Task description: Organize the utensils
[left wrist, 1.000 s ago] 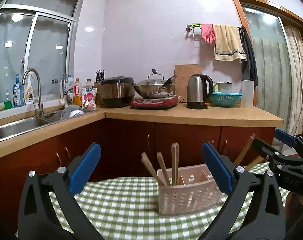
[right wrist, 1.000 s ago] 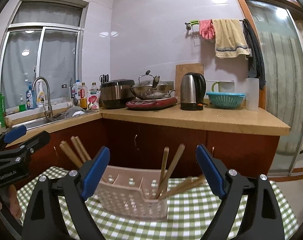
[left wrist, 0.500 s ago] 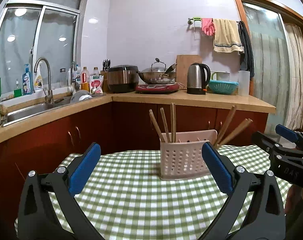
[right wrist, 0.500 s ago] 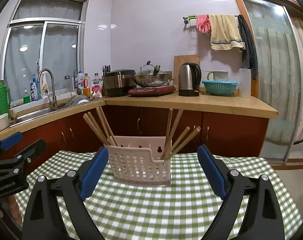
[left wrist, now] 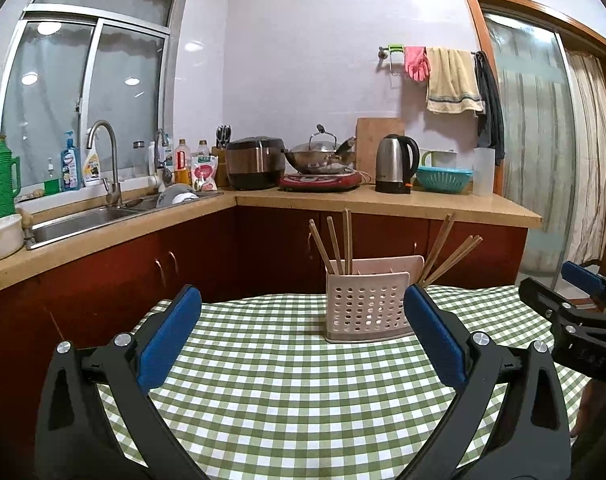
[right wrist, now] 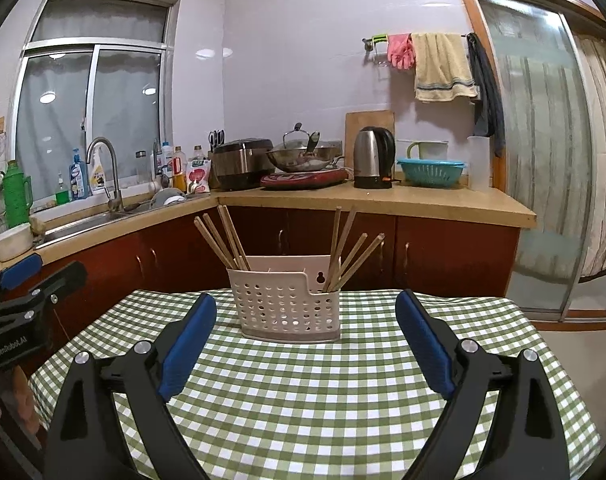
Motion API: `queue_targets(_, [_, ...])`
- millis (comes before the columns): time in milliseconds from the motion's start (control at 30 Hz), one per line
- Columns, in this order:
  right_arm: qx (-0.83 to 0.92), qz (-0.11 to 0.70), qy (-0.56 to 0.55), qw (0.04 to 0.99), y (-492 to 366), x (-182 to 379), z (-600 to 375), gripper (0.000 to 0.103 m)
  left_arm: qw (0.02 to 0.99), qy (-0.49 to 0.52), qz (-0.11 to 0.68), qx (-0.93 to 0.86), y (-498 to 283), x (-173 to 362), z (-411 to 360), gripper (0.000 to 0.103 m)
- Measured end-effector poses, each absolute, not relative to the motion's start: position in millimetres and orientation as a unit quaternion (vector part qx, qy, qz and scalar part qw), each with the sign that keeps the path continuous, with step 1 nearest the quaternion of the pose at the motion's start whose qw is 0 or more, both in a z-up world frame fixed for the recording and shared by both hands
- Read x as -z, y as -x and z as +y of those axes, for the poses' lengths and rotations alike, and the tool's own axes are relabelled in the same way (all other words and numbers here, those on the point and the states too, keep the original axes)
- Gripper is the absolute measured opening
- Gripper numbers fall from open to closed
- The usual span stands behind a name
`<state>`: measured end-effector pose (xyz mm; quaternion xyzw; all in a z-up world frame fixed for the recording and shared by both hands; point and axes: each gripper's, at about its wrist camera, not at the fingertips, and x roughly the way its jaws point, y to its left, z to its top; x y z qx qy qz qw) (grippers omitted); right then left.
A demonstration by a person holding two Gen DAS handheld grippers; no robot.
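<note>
A white perforated utensil holder stands upright on the green checked tablecloth. Wooden chopsticks lean out of its left compartment, and more chopsticks lean out of its right one. My left gripper is open and empty, well short of the holder. Just as wide open, the right gripper holds nothing and sits back from the holder. Each gripper also shows at the edge of the other's view.
Behind the table runs a wooden L-shaped counter with a sink, rice cooker, wok, kettle and teal colander. A glass door is at the right. A hand grips the left tool.
Both grippers have pulled back and risen from the holder, which now looks smaller and farther away. Both stay open. The chopsticks have not moved.
</note>
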<state>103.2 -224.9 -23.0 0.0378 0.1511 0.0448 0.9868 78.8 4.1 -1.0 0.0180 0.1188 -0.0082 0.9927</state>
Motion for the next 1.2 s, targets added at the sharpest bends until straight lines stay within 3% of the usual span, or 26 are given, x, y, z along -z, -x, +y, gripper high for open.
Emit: queue_targets(1200, [-0.023, 0.123, -0.032, 0.992, -58.3, 6.3, -233.7, 0.089, 0.994, -0.013, 0.106, 0.012, -38.4, -7.0, 8.9, 0.099])
